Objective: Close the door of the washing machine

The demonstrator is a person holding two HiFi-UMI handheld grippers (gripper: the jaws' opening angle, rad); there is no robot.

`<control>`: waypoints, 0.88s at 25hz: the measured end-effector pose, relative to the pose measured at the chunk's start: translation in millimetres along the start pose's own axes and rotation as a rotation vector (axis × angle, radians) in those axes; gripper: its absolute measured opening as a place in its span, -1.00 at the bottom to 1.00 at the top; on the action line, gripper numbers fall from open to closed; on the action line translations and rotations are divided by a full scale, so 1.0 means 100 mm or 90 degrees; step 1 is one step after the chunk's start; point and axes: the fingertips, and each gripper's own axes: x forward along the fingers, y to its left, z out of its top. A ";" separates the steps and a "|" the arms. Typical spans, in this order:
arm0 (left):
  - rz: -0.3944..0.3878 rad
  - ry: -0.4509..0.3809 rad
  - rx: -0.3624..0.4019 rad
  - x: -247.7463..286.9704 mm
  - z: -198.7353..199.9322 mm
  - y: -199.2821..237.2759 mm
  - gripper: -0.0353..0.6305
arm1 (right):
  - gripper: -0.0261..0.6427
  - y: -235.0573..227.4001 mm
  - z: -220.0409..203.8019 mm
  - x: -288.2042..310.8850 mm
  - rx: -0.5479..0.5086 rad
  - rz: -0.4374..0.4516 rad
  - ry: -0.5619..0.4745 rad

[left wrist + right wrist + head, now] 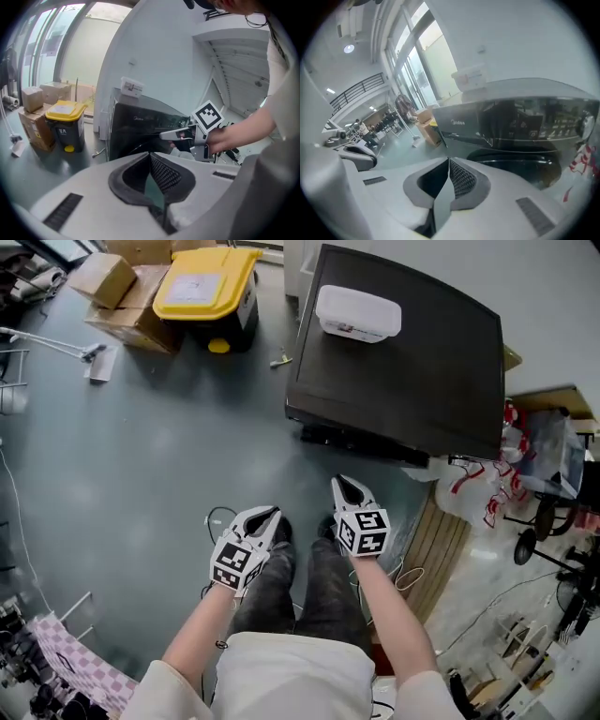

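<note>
**Q:** Grippers: spread or pressed together?
**A:** Both pressed together and empty. The left gripper [270, 516] and right gripper [348, 487] are side by side, forearms outstretched, pointing downward.
**Q:** Washing machine?
**A:** The washing machine [412, 362] is just ahead, front facing them, its width running left to right.

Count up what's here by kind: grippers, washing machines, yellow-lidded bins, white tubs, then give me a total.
grippers: 2 (left gripper, right gripper)
washing machine: 1
yellow-lidded bin: 1
white tub: 1
total: 5
</note>
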 end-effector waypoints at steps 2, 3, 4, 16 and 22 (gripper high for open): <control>-0.005 -0.008 0.008 -0.18 0.18 -0.05 -0.86 | -0.82 0.12 0.16 -0.24 -0.013 -0.003 -0.012; -0.008 -0.011 0.011 -0.27 0.25 -0.09 -0.86 | -0.82 0.17 0.22 -0.36 -0.018 -0.007 -0.018; -0.011 -0.012 0.013 -0.35 0.31 -0.14 -0.86 | -0.82 0.22 0.28 -0.49 -0.020 -0.012 -0.025; -0.038 -0.066 0.066 -1.37 1.22 -0.83 -0.86 | -0.82 0.86 0.93 -2.20 -0.044 -0.031 -0.108; -0.062 -0.133 0.102 -1.63 1.66 -1.25 -0.86 | -0.82 0.84 1.21 -3.00 -0.077 -0.048 -0.176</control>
